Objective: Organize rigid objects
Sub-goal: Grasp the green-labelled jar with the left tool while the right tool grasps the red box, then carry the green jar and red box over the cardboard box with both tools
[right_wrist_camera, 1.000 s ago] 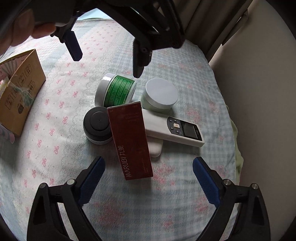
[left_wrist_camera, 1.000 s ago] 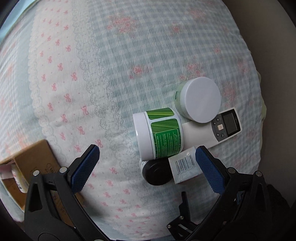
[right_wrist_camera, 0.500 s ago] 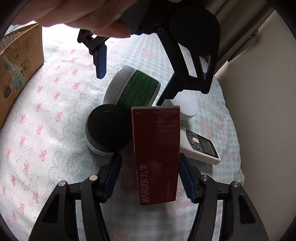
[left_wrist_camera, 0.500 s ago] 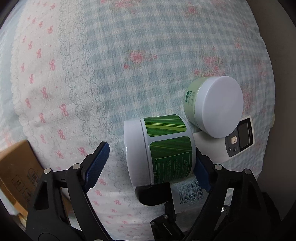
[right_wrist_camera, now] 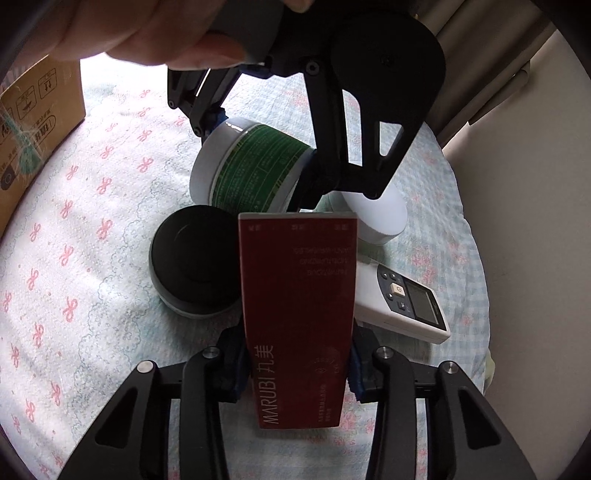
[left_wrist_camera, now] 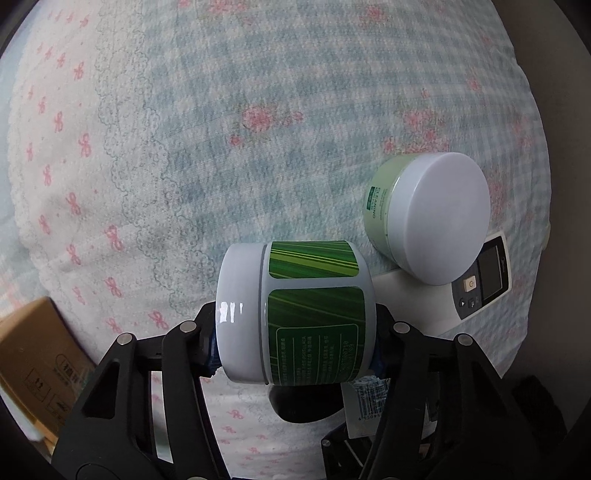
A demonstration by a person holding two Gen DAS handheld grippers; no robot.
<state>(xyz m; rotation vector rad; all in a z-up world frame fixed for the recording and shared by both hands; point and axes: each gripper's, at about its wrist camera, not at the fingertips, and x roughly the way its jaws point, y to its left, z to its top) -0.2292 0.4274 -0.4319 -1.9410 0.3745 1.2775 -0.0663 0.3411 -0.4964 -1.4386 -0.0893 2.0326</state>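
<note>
A white jar with a green label [left_wrist_camera: 310, 321] lies on its side on the bedspread. My left gripper [left_wrist_camera: 295, 347] has its jaws closing on it, pads pressing the lid end and the base end. The same jar [right_wrist_camera: 255, 173] shows in the right wrist view, under the left gripper [right_wrist_camera: 258, 155]. A dark red box [right_wrist_camera: 299, 280] marked MARUBI lies over the remote and next to the black-lidded jar. My right gripper [right_wrist_camera: 295, 362] is shut on the box's two long sides near its close end.
A pale green jar with a white lid [left_wrist_camera: 436, 218] leans on a white remote [left_wrist_camera: 476, 284]. A black-lidded jar [right_wrist_camera: 195, 258] sits beside the red box. A cardboard box [right_wrist_camera: 33, 107] stands at the left. A hand [right_wrist_camera: 140, 29] holds the left gripper. A wall borders the bed on the right.
Both grippers came down onto the pile and their jaws closed from wide open. The left one took the green-labelled jar, the right one took the red box.
</note>
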